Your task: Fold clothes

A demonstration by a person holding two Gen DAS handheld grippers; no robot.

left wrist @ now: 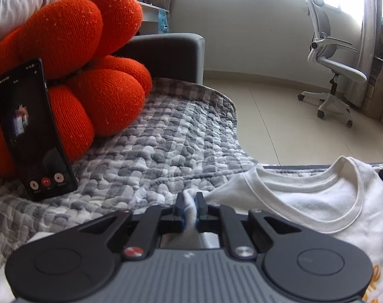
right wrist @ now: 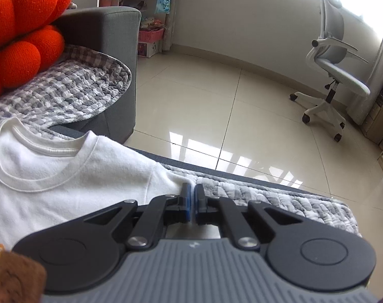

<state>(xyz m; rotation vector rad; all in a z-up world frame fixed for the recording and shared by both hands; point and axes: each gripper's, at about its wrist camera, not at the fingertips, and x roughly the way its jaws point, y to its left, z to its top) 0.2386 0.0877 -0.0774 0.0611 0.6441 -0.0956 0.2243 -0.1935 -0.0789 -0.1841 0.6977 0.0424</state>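
We count one white T-shirt [left wrist: 317, 202], one grey checked quilt [left wrist: 153, 139], one orange knotted cushion [left wrist: 90, 58], one phone [left wrist: 32, 131] and one white office chair [left wrist: 335, 73]; we count two grippers, the left gripper [left wrist: 190, 202] and the right gripper [right wrist: 191, 197], each with two fingers, and we also note one grey sofa arm [right wrist: 110, 38] and one pink basket [right wrist: 151, 35]

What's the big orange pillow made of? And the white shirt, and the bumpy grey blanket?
Orange pillow: looks like knitted yarn, fuzzy, with tiny stitch rows. White shirt: soft matte cloth, probably cotton jersey, ribbed at the collar. Grey blanket: puffy crinkled woven fabric in checks, maybe cotton.
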